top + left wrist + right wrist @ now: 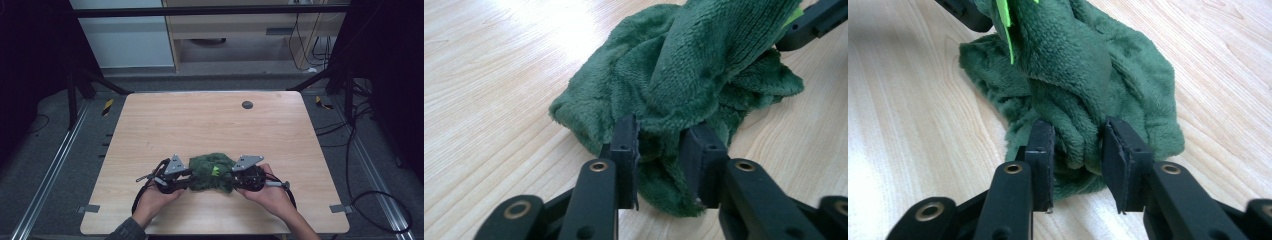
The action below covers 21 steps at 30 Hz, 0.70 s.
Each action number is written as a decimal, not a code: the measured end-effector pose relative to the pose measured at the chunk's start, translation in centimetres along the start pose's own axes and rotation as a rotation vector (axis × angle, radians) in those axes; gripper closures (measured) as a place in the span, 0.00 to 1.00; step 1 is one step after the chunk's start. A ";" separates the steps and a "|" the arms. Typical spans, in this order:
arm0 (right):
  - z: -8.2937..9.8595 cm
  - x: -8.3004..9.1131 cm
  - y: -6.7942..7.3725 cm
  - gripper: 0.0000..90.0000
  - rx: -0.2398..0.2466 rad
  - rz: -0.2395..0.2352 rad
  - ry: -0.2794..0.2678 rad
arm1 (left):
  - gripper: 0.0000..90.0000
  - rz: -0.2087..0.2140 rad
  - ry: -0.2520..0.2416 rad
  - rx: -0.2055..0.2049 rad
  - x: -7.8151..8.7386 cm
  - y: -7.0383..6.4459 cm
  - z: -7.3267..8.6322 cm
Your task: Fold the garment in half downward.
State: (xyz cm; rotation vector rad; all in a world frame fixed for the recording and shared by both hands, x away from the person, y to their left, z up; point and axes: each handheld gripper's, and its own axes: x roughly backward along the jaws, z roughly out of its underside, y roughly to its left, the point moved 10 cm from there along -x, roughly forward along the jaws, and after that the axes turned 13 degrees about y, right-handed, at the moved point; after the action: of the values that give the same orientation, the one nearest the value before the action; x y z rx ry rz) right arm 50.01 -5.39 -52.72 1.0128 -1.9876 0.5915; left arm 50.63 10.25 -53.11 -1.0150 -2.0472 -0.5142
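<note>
One green cloth [211,172], bunched near the table's [210,120] front edge, is clamped by two grippers: left gripper [659,150], right gripper [1077,145].

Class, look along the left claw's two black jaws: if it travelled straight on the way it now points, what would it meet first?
The left claw would meet the crumpled dark green fleece cloth at once: a fold already sits between its jaws. Beyond the cloth lies the right claw, though depth there is hard to judge.
</note>
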 end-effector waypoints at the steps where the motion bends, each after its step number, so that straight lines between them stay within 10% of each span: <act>1: 0.1 0.0 0.1 0.70 -0.002 -0.001 0.000 | 0.74 0.001 -0.002 0.001 0.0 -0.1 0.1; 21: -1.6 0.7 0.8 0.50 0.023 -0.015 -0.035 | 0.61 0.010 -0.037 0.006 1.4 -0.5 -0.4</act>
State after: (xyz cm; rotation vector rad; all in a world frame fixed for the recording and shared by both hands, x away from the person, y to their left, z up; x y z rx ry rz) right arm 49.81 -4.17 -51.29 1.0575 -2.0066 0.5933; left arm 49.90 10.42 -51.73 -1.0375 -2.0744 -0.4866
